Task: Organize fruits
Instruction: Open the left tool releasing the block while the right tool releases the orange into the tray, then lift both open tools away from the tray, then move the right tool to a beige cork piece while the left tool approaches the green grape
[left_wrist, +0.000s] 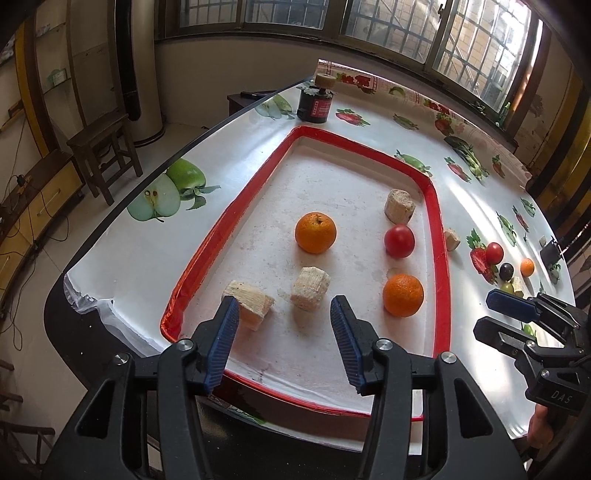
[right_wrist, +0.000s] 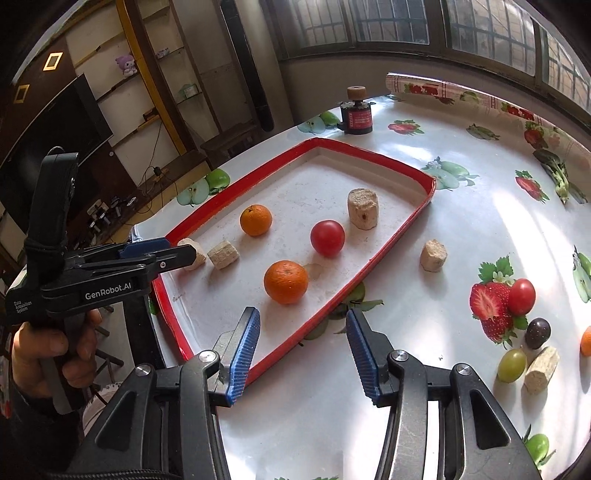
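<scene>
Over the red-rimmed tray (left_wrist: 439, 236), both grippers hang with jaws parted and empty, and any nudge could roll the near orange (right_wrist: 285, 281) away.

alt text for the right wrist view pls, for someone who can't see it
The right claw hangs open and empty over the table's near edge, beside a red-rimmed tray holding two oranges, a tomato and pale cork-like chunks. More small fruits lie loose on the fruit-print tablecloth at right; the left claw reaches in from the left.
</scene>
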